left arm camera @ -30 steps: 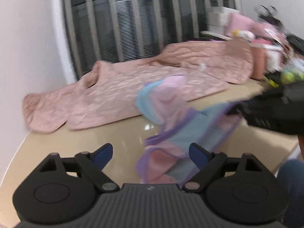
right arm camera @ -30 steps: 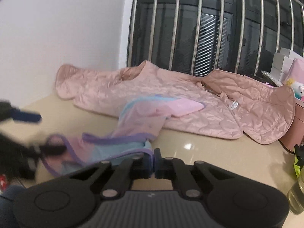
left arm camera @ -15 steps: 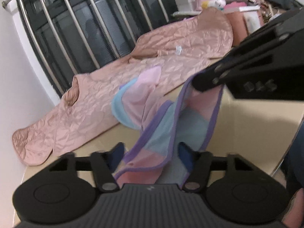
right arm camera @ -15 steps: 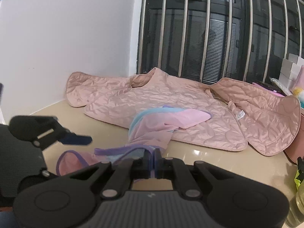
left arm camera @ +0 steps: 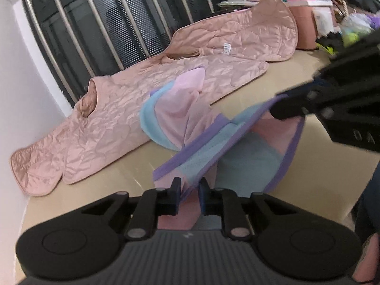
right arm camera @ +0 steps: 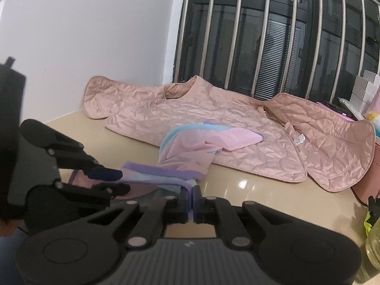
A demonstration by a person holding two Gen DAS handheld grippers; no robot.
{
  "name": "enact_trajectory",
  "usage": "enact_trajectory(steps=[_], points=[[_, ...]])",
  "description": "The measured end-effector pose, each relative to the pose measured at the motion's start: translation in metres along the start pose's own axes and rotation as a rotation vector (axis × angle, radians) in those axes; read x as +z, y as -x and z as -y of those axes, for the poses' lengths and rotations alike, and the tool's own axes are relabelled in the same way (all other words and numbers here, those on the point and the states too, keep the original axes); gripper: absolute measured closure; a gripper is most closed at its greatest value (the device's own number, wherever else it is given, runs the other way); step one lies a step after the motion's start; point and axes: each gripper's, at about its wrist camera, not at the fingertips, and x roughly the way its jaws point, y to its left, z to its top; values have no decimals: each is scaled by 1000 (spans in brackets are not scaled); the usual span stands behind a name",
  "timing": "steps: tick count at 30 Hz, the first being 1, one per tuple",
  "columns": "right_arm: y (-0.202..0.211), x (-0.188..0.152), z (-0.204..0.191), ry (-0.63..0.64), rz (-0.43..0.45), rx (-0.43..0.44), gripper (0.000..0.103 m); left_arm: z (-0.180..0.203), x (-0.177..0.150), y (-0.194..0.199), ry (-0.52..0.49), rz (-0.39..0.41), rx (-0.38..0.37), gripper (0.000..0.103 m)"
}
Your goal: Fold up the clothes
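Note:
A small pastel garment [left arm camera: 237, 152], pink and light blue with purple trim, hangs stretched between my two grippers above the beige table [left arm camera: 114, 180]. Its far end rests on a pink quilted coat [left arm camera: 114, 123]. In the left wrist view my left gripper [left arm camera: 189, 190] has its jaws closing around the purple hem, with cloth in the narrow gap that remains. My right gripper [right arm camera: 191, 197] is shut on the hem's other corner. The left wrist view shows that right gripper [left arm camera: 282, 109] from the side. In the right wrist view the left gripper [right arm camera: 116, 180] sits at the lower left.
The quilted coat [right arm camera: 213, 114] lies spread along the back of the table under a barred window [right arm camera: 273, 35]. A white wall [right arm camera: 83, 35] closes the left side. A pink container [left arm camera: 306, 28], boxes and toys crowd the far right, and a glass jar [right arm camera: 372, 249] stands at the right edge.
My left gripper has come in to the garment's hem, rolled somewhat, and narrowed its jaws from wide open to a small gap. The right gripper has stayed put, shut on the hem.

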Motion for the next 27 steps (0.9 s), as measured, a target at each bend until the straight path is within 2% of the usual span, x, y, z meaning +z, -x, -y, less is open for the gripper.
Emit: enact_trajectory(steps=[5,9,19,24,26,27], points=[[-4,-7,1,12,-7,-12,100,-9,2,5,66,31,28,91],[-12,-13,2,-18,-32,-8,99,-18,4,5,150,11,30,91],[-26,-24,-7,-9,-61,-26,96,-30,-4,19,184,52,111,92],[-27,-29,-12,8,-79,-36,95,-38,-10,17,227,32,102,92],[-26,-30,-13,10,-81,-36,95,-35,-10,17,194,26,84,83],[-26,-30,-13,8,-81,-36,95,-33,-10,17,177,32,85,66]])
